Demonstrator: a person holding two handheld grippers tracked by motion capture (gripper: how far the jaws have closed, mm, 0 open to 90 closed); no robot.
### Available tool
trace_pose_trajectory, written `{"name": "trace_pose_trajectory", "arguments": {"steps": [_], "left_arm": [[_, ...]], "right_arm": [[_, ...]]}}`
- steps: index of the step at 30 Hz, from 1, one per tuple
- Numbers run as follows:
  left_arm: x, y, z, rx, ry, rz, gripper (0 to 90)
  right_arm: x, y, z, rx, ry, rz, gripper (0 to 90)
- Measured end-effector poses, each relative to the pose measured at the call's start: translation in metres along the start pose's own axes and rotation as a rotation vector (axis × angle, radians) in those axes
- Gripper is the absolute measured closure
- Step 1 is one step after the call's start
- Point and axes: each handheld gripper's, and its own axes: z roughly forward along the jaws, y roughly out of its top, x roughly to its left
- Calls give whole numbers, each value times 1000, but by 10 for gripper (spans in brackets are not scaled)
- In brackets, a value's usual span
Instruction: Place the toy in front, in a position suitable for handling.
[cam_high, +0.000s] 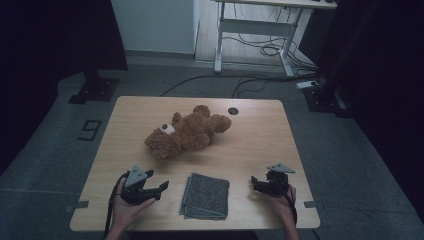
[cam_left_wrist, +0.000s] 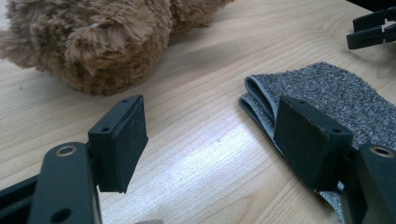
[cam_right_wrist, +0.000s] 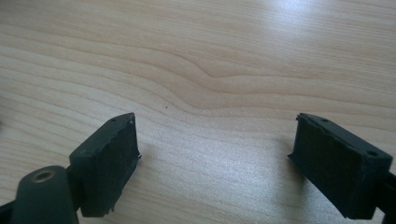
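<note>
Cloth (cam_high: 205, 195) lies folded, long axis seemingly running away from the person.

Lab-like room, wooden table (cam_high: 260, 135), floor cables (cam_high: 260, 50), desk frame (cam_high: 250, 25)

Folded grey cloth (cam_high: 205, 196) lies flat near the front edge, brown teddy bear (cam_high: 186, 132) on its side behind it

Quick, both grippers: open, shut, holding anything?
Left gripper: open, empty, beside the grey cloth.
Right gripper: open, empty, over bare table.
</note>
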Motion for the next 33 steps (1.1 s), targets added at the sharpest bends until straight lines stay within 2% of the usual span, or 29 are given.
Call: {"name": "trace_pose_trajectory", "arguments": {"steps": [4, 6, 15, 22, 28, 32, 33], "left_arm": [[2, -1, -1, 3, 6, -8, 255], [5, -1, -2, 4, 8, -25, 254], [5, 1, -4, -3, 13, -24, 253], [8, 8, -7, -14, 21, -26, 252], [8, 14, -4, -7, 29, -23, 252], [9, 17, -2, -3, 29, -18, 252], [9, 18, -1, 0, 31, -15, 252]], "right_arm": [[1, 0, -1, -21, 14, -3, 153], [3, 1, -1, -29, 22, -11, 154], [5, 5, -6, -92, 69, -12, 174], [7, 11, -6, -102, 94, -22, 184], [11, 21, -5, -122, 120, -27, 193], [18, 31, -6, -139, 145, -36, 194], [22, 38, -5, -137, 151, -51, 194]]}}
